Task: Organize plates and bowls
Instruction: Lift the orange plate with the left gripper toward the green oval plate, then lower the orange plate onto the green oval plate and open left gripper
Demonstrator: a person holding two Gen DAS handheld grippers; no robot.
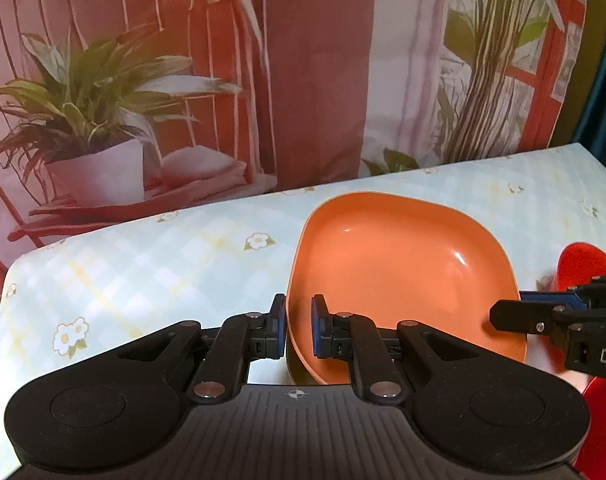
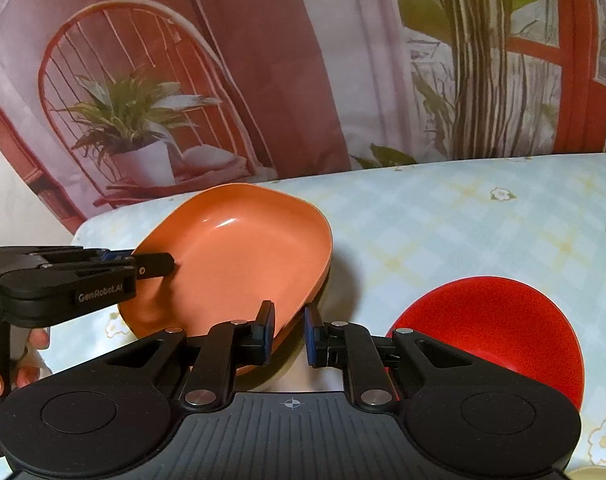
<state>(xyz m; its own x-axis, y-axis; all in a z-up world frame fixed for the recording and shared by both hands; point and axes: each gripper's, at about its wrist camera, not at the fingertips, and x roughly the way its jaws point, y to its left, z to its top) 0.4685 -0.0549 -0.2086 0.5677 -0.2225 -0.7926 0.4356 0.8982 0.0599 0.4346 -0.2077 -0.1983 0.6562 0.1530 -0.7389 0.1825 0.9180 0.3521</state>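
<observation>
- Orange plate (image 1: 399,264) mid-table, tilted, nearer the back edge.
- Left gripper (image 1: 298,326) clamped on its left rim.
- Right gripper (image 2: 289,334) clamped on its right rim.
- Red bowl (image 2: 499,332) just beside, toward the table's (image 1: 143,256) right edge.

Left wrist: looking down close over orange plate (image 1: 403,264) | Right wrist: facing likewise, from right | Sharing: plate, desk (image 2: 483,220), printed backdrop (image 1: 303,60).
</observation>
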